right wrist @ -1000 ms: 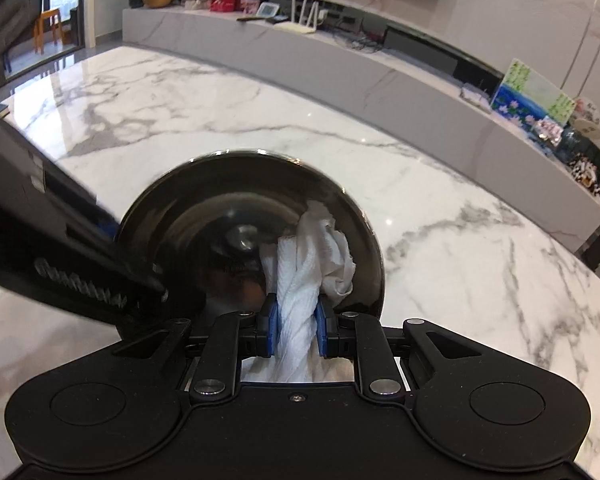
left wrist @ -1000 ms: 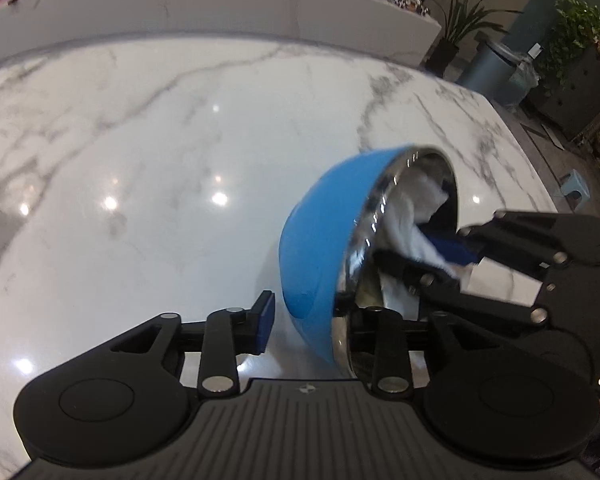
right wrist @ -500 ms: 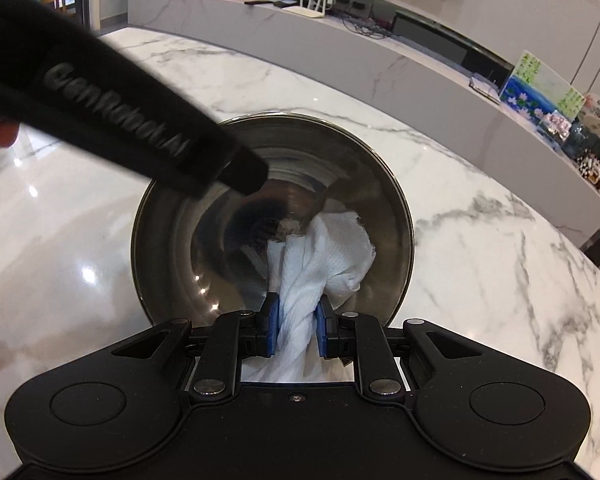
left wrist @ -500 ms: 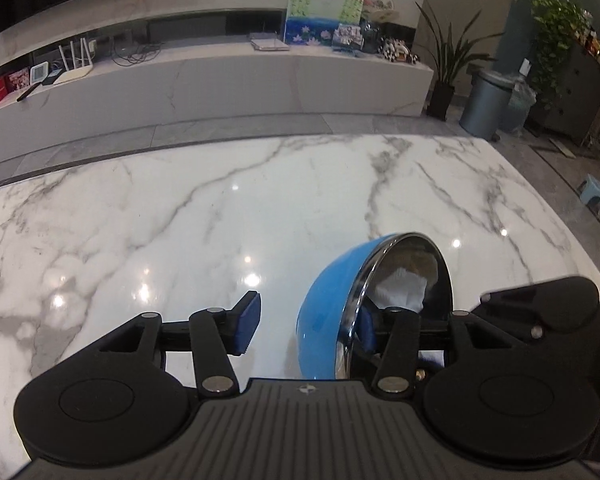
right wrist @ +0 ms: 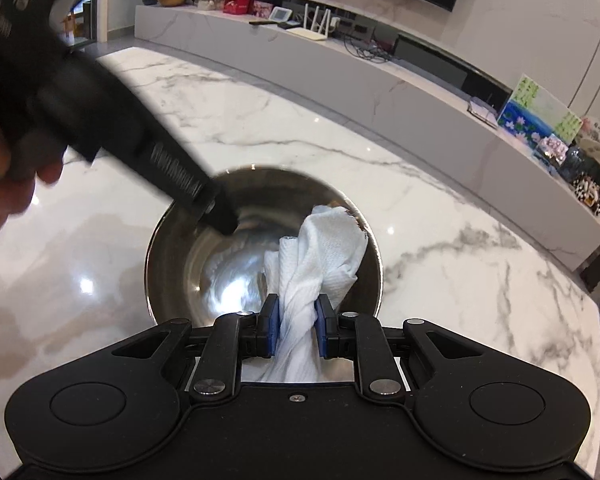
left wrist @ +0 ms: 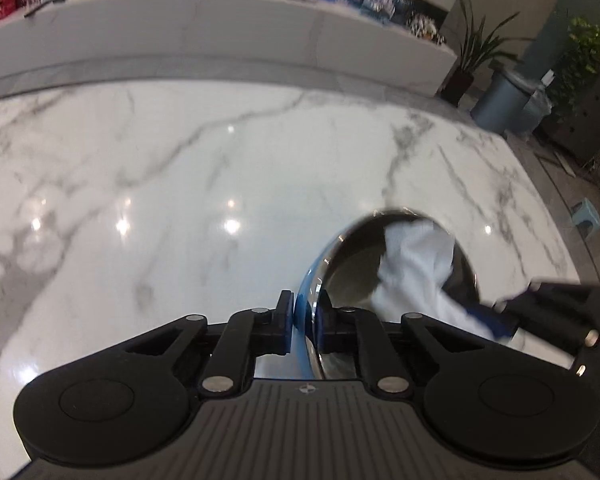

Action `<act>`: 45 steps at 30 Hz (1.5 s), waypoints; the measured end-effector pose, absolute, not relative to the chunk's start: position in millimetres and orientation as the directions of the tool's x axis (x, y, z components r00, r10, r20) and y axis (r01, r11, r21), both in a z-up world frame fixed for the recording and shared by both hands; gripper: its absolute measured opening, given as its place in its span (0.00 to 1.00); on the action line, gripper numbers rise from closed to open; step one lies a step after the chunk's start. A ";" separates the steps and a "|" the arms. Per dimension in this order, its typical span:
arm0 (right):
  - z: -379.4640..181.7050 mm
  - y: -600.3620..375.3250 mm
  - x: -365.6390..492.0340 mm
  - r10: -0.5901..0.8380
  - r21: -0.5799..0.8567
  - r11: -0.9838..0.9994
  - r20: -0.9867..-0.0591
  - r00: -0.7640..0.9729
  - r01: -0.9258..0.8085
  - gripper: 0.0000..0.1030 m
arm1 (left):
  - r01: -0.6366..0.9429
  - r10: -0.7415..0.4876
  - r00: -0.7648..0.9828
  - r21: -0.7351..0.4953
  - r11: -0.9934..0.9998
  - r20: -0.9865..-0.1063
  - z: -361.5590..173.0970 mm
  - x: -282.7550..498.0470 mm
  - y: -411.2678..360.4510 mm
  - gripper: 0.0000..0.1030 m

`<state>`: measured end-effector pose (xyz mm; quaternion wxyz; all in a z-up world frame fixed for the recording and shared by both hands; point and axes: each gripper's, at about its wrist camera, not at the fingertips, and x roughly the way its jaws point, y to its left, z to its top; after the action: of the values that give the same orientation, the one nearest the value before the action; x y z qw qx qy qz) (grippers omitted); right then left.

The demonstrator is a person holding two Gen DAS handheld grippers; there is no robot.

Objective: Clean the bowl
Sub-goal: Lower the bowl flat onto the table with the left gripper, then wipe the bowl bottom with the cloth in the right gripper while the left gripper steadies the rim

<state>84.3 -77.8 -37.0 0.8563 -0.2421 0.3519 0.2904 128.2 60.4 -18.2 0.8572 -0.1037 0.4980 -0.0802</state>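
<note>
Steel shows inside the bowl in the left wrist view, with a thin blue strip of its outer wall at the rim. The left gripper has its two fingers drawn in tight on that rim, one pad against the blue outside, the other against the shiny inside, so the bowl stands tilted just ahead and to the right of it over the marble table. A white paper towel lies bunched inside the bowl, beyond the right finger. The right gripper comes in from the right edge, blurred, touching the towel's lower end.

From the right wrist view, the right gripper is nearly closed, its blue pads pinching the twisted towel between them. The towel fans out ahead into the right half of the bowl, reaching the far rim. The left gripper crosses from the upper left, meeting the bowl's left rim; its jaws are blurred here.
</note>
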 end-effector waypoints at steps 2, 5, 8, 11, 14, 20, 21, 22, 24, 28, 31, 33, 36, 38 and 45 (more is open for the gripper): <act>-40.7 -74.3 87.5 0.320 -0.212 0.712 -0.751 0.578 -0.669 0.16 | 0.038 -0.245 0.481 -0.260 0.965 -0.842 -21.6 125.9 56.7 0.09; -46.6 -70.2 92.3 0.317 -0.193 0.709 -0.773 0.550 -0.679 0.16 | 0.055 -0.269 0.466 -0.276 0.959 -0.843 -24.0 123.6 52.3 0.09; -50.5 -68.7 100.3 0.309 -0.172 0.711 -0.795 0.522 -0.682 0.16 | 0.067 -0.269 0.461 -0.269 0.961 -0.846 -23.9 120.6 48.2 0.10; -58.0 -62.9 104.3 0.316 -0.145 0.714 -0.806 0.500 -0.685 0.16 | 0.064 -0.273 0.457 -0.275 0.959 -0.846 -23.3 116.7 48.9 0.13; -59.4 -59.5 107.5 0.334 -0.107 0.722 -0.811 0.480 -0.684 0.16 | 0.052 -0.279 0.453 -0.287 0.957 -0.847 -24.4 113.9 50.4 0.14; -47.3 -63.5 117.9 0.393 -0.005 0.703 -0.830 0.394 -0.711 0.16 | 0.024 -0.263 0.448 -0.283 0.959 -0.855 -24.2 106.6 46.4 0.14; -38.9 -69.3 120.4 0.399 0.006 0.697 -0.834 0.380 -0.718 0.16 | 0.025 -0.256 0.448 -0.274 0.961 -0.856 -24.0 105.4 44.6 0.14; -35.8 -71.1 121.0 0.404 0.018 0.692 -0.838 0.367 -0.722 0.16 | 0.025 -0.248 0.449 -0.266 0.964 -0.858 -23.8 104.2 42.8 0.14; -37.1 -69.9 120.1 0.413 0.043 0.685 -0.845 0.339 -0.727 0.16 | 0.025 -0.229 0.449 -0.244 0.969 -0.864 -23.7 100.8 38.7 0.13; -31.8 -80.5 116.9 0.402 0.057 0.672 -0.866 0.299 -0.738 0.16 | 0.035 -0.193 0.450 -0.199 0.979 -0.872 -23.7 93.3 32.9 0.13; -26.9 -85.0 109.6 0.359 0.007 0.655 -0.882 0.304 -0.755 0.16 | 0.041 -0.183 0.449 -0.185 0.982 -0.874 -22.8 90.0 31.1 0.13; -25.9 -85.0 104.3 0.313 -0.068 0.639 -0.887 0.340 -0.766 0.16 | 0.043 -0.182 0.449 -0.183 0.982 -0.875 -22.9 88.5 30.7 0.13; -24.3 -90.9 102.0 0.288 -0.116 0.639 -0.881 0.376 -0.761 0.16 | 0.052 -0.191 0.444 -0.188 0.981 -0.876 -23.4 86.6 30.1 0.13; -24.6 -95.0 104.0 0.296 -0.108 0.653 -0.874 0.384 -0.749 0.16 | 0.057 -0.205 0.442 -0.201 0.978 -0.873 -24.6 86.2 29.9 0.13; -27.6 -103.8 114.6 0.349 -0.020 0.701 -0.862 0.368 -0.713 0.16 | 0.056 -0.226 0.438 -0.224 0.973 -0.870 -27.0 87.0 29.0 0.13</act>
<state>114.6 -103.8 -27.6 0.8025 -0.2001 0.4546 0.3308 87.0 29.1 -27.0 0.8440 -0.0809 0.5235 -0.0836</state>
